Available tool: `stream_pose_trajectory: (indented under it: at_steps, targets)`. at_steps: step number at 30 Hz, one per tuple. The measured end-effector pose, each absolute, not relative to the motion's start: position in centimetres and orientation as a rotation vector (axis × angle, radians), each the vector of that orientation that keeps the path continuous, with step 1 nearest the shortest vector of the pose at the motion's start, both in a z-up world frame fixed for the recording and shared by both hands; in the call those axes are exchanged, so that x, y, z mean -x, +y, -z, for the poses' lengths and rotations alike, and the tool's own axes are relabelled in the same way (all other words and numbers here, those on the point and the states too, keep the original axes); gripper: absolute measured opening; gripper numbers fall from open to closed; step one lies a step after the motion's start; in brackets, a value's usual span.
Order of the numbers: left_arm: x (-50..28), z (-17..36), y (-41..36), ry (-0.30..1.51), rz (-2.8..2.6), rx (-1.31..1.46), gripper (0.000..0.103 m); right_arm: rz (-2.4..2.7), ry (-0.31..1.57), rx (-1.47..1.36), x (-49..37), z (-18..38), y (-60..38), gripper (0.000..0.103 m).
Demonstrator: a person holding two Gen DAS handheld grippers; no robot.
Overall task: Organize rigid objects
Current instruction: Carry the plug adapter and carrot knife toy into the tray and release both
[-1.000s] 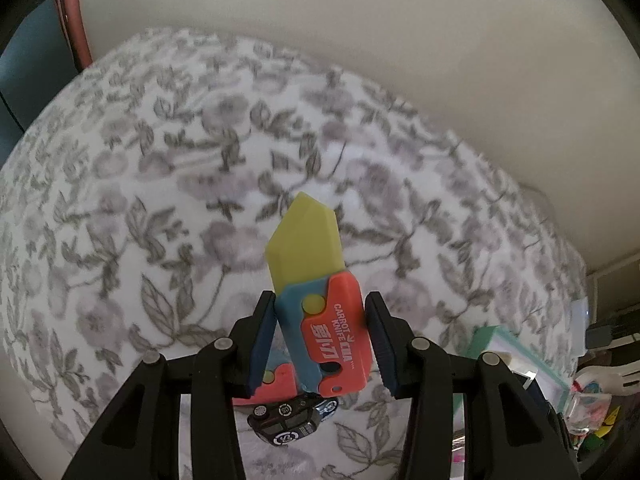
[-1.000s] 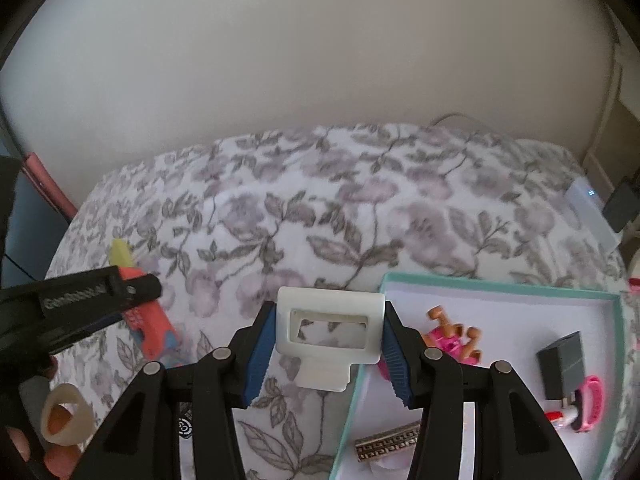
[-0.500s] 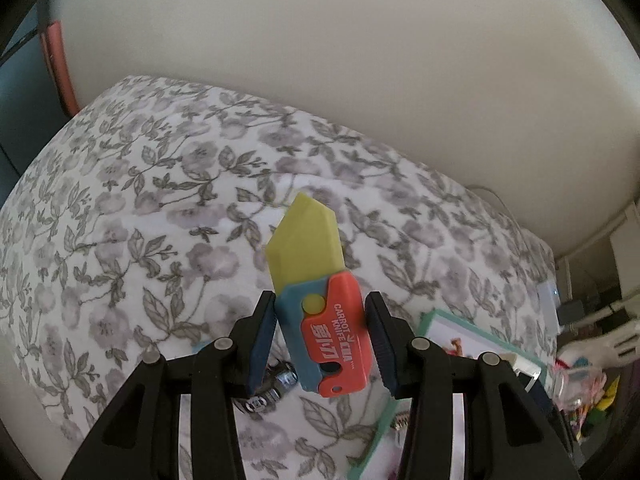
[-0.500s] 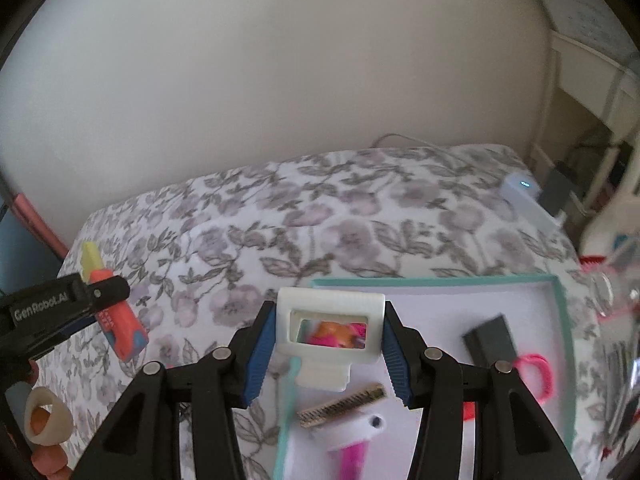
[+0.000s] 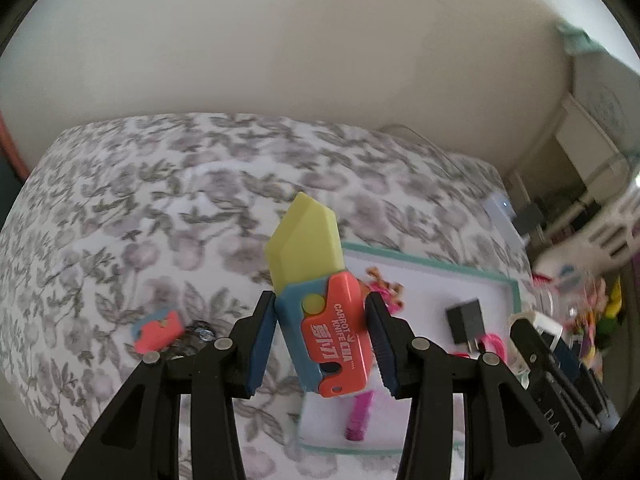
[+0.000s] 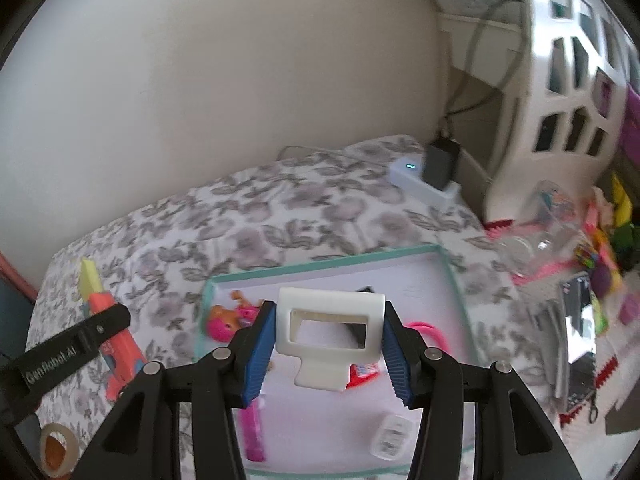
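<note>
My left gripper [image 5: 320,344] is shut on an orange and blue toy carrot knife [image 5: 324,320] with a yellow-green blade, held above the flowered cloth at the left edge of the teal-rimmed white tray [image 5: 516,292]. The knife also shows in the right wrist view [image 6: 116,344]. My right gripper [image 6: 328,344] is shut on a white plastic clip [image 6: 330,332] with a rectangular window, held over the tray [image 6: 320,272]. The tray holds a black block [image 5: 466,318], a pink ring [image 6: 426,330], a pink toy figure [image 6: 228,320] and a pink stick [image 6: 254,436].
A small orange piece [image 5: 158,326] and a dark metal item [image 5: 196,330] lie on the cloth left of the tray. A tape roll [image 6: 58,446] sits at the lower left. A white charger [image 6: 424,182], a white basket [image 6: 568,92] and colourful clutter [image 6: 592,272] are to the right.
Both grippers have moved right with their objects. The left gripper now reaches the tray's left edge; the right gripper is further over the tray's middle.
</note>
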State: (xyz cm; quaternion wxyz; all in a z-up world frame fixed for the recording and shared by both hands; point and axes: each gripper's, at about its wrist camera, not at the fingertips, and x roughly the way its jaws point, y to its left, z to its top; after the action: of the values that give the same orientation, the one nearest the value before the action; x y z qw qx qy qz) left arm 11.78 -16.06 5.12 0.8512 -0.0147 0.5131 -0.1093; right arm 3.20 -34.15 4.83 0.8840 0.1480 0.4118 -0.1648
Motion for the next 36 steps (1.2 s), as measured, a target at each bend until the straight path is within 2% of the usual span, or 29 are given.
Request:
stream_pose_trajectory:
  at_steps: [8,15,24,36]
  targets:
    - [-9.7,-3.2,-21.3,1.14,0.334,-0.076,0.047,0.421,0.906,-0.351,-1.9,-3.2,-37.4,0.053]
    - [-8.4,0.6,-25.0,1.238,0.371,-0.195,0.047,0.446,0.995,-0.332,-2.4,-0.7,-38.1,0.053]
    - [-8.3,2.9,-25.4,1.289,0.346,-0.239,0.047,0.448,1.084,-0.329,-2.9,1.9,-38.5,0.053]
    - [-8.4,3.2,-25.4,1.291,0.341,-0.263,0.047,0.445,1.135,-0.325,-3.3,3.3,-38.4,0.054]
